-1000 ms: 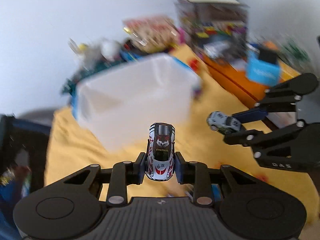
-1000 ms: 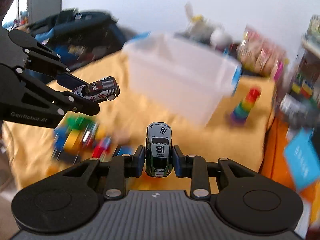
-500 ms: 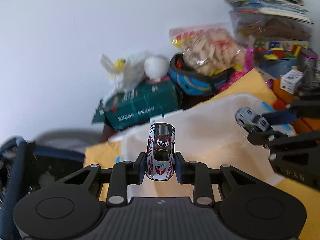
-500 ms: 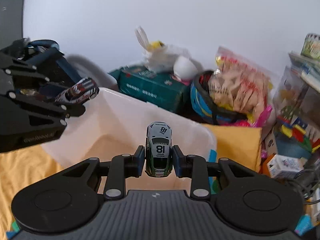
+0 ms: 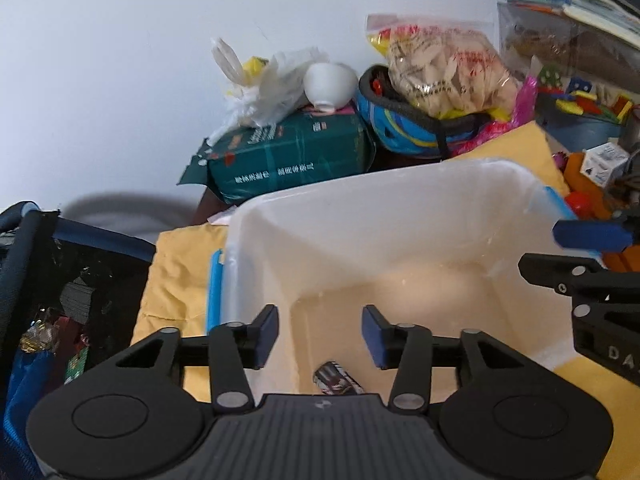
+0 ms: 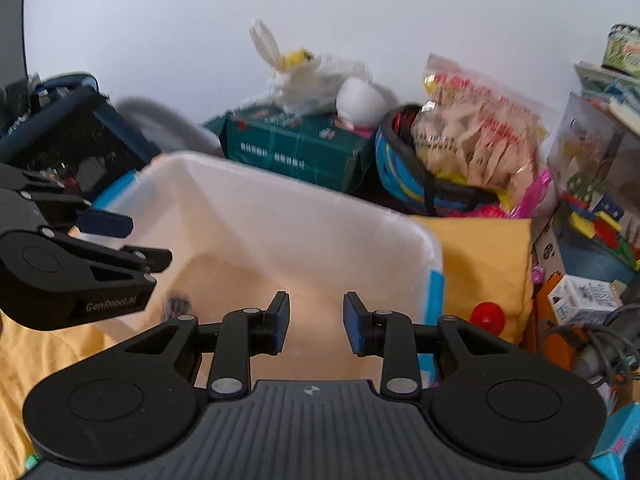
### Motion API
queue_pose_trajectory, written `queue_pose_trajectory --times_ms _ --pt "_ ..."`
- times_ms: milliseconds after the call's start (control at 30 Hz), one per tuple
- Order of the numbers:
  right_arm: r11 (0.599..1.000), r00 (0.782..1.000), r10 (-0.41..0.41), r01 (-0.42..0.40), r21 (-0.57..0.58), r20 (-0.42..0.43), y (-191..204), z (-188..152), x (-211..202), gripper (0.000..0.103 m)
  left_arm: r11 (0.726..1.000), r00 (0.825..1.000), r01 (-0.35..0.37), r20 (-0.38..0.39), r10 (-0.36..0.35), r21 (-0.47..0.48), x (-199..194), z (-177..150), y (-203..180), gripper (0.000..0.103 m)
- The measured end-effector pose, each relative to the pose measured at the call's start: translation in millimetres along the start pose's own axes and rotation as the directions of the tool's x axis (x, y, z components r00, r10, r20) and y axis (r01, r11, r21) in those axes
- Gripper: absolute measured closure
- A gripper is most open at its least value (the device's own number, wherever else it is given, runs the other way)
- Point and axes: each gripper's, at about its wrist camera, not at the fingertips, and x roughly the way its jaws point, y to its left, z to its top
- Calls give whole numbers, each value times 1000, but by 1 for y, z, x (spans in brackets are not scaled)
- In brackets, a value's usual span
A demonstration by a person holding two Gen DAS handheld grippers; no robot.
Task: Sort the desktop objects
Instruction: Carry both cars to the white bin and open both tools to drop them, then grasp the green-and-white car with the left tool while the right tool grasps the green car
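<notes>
Release step over bin [image 5: 400, 216]: left gripper [image 5: 319, 334] and right gripper [image 6: 313, 322] jaws opening, empty; car [image 5: 338, 378] at lower centre inside; next, probably withdraw and fetch more items.

Open-topped white bin [image 5: 400, 216]: access from above unobstructed. Far side is blocked by green carton [image 5: 292, 152], helmet [image 5: 400, 120] and snack bag [image 5: 444, 72].

One bin [image 5: 360, 216]; one toy car [image 5: 338, 378] visible inside; two grippers [image 5: 320, 334] [image 6: 314, 322]; one green box [image 5: 296, 156]; one helmet [image 5: 404, 128]; one snack bag [image 5: 444, 72].
</notes>
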Motion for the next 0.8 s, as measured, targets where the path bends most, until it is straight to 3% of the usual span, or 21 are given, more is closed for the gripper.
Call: queue_pose_trajectory --times_ms 67,200,333,433,500,600,700,800 --pt "1000 999 10 -10 0 31 2 -2 -17 60 1000 1000 -4 9 4 1 -15 -5 1 45" --pt "999 997 36 -34 -23 74 12 -15 -50 59 997 999 46 -5 -46 -57 -39 -28 12 40" --pt "997 994 79 -77 -29 73 23 -46 -78 59 995 997 64 -41 -67 -71 -64 -72 11 40" --pt "992 991 117 -113 -65 61 30 -75 -95 59 986 993 116 -14 -119 -121 -93 -110 11 40" --pt "987 991 127 -124 -101 29 36 -97 -104 59 981 986 159 -39 -164 -112 -106 -138 5 40" --pt "977 982 184 -187 -103 -35 37 -127 -106 60 984 978 175 -109 -177 -26 -112 -179 -10 40" --pt "964 973 191 -210 -163 -127 49 -156 -103 65 973 956 230 -192 -223 15 -110 -209 -23 40" --pt "946 953 238 -271 -177 -190 60 -178 -107 67 954 939 291 -215 -269 76 -117 -226 -37 42"
